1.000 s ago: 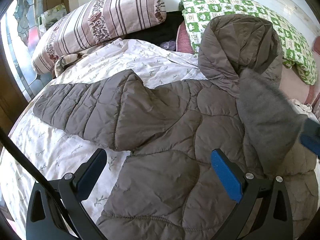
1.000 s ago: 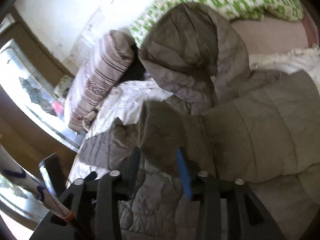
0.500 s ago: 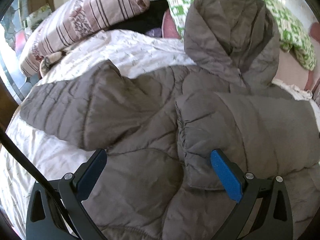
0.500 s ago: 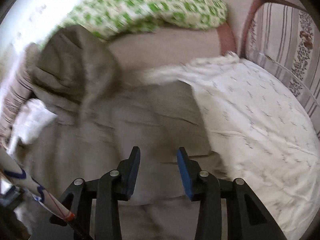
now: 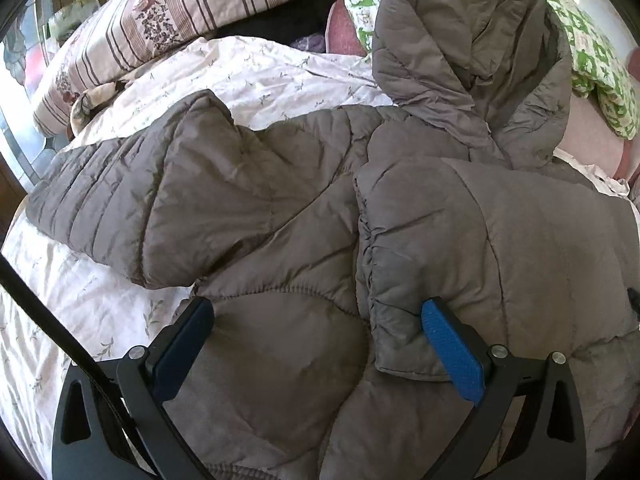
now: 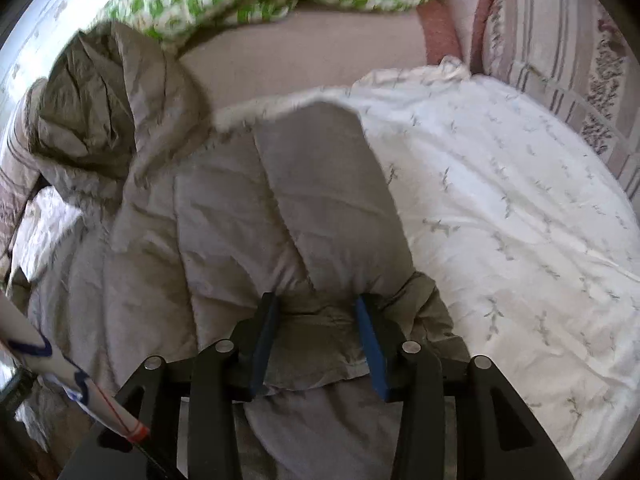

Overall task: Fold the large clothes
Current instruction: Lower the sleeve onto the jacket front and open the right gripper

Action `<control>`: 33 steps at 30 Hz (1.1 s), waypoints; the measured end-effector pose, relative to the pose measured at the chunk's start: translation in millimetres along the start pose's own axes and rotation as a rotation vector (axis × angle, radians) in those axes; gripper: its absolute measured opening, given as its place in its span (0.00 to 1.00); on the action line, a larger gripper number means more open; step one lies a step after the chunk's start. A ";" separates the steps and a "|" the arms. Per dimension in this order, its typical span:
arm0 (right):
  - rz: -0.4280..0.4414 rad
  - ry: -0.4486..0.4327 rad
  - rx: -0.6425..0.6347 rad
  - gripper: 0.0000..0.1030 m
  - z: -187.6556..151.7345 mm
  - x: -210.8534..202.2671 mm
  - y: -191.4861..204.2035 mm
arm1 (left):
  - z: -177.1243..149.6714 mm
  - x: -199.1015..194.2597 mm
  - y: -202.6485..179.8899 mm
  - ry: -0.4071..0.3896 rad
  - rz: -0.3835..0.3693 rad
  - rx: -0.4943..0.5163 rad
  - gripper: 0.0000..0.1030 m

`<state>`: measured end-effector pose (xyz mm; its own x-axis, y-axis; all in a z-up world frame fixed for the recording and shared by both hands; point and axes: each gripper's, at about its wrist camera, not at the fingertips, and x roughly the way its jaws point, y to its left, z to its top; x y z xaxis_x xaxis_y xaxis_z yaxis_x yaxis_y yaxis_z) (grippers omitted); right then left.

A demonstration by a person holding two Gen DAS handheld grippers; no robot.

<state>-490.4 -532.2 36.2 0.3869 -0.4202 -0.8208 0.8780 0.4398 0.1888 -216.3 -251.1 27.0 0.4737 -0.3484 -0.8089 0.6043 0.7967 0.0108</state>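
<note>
A grey-brown hooded puffer jacket (image 5: 260,208) lies spread on the bed, hood (image 5: 472,60) toward the pillows. One sleeve (image 5: 500,240) lies folded across its chest; the other sleeve (image 5: 100,192) stretches out to the left. My left gripper (image 5: 316,308) hovers open over the jacket's lower body, the blue pad (image 5: 452,352) next to the folded sleeve's cuff. In the right wrist view my right gripper (image 6: 316,300) sits at the jacket's (image 6: 240,220) right edge. Its jaws are opening, and a bunched fold of jacket fabric lies between them.
A white floral quilt (image 6: 500,220) covers the bed. A striped pillow (image 5: 160,20) and a green patterned pillow (image 5: 592,60) lie at the head, with another striped cushion (image 6: 560,60) at the right. A black cable (image 5: 40,300) crosses the left wrist view.
The right gripper carried the sleeve over the jacket, let it drop across the chest, then swung to the jacket's right edge. The left gripper sank a little toward the jacket.
</note>
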 end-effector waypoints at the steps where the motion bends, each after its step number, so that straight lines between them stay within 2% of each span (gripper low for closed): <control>1: 0.018 -0.027 0.001 0.43 1.3 -7.8 4.2 | 0.0 -1.4 0.7 -0.004 -0.002 -0.002 1.00; 5: 0.066 -0.077 -0.087 0.43 -4.4 -25.4 37.4 | 1.1 -9.5 2.5 -0.034 -0.003 -0.009 1.00; 7: 0.132 -0.040 -0.122 0.43 -11.3 -21.6 55.7 | 0.9 -14.9 0.9 -0.059 -0.002 -0.004 1.00; 9: 0.150 -0.024 -0.148 0.43 -17.2 -17.7 69.2 | 1.4 -19.8 -2.8 -0.085 -0.004 0.009 1.00; 13: 0.108 -0.014 -0.232 0.46 -27.3 -8.6 90.8 | 0.0 -19.8 -11.3 -0.089 -0.002 0.053 1.00; 19: 0.103 0.037 -0.230 0.51 -34.5 9.2 89.0 | -4.1 -6.0 -15.5 -0.037 0.009 0.075 1.00; 27: 0.088 0.030 -0.250 0.53 -36.2 3.4 91.6 | -6.4 -9.0 -16.4 -0.046 0.013 0.082 1.00; 29: 0.082 0.004 -0.271 0.53 -36.4 -5.7 97.9 | -5.9 -11.1 -16.8 -0.055 0.016 0.084 1.00; 33: 0.147 -0.034 -0.315 0.53 -40.0 -22.1 116.0 | -5.2 -15.2 -17.8 -0.071 0.015 0.083 1.00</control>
<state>-408.4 -440.1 54.7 0.5167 -0.3582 -0.7776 0.6840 0.7190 0.1233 -237.6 -257.4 36.1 0.5252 -0.3731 -0.7648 0.6463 0.7595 0.0734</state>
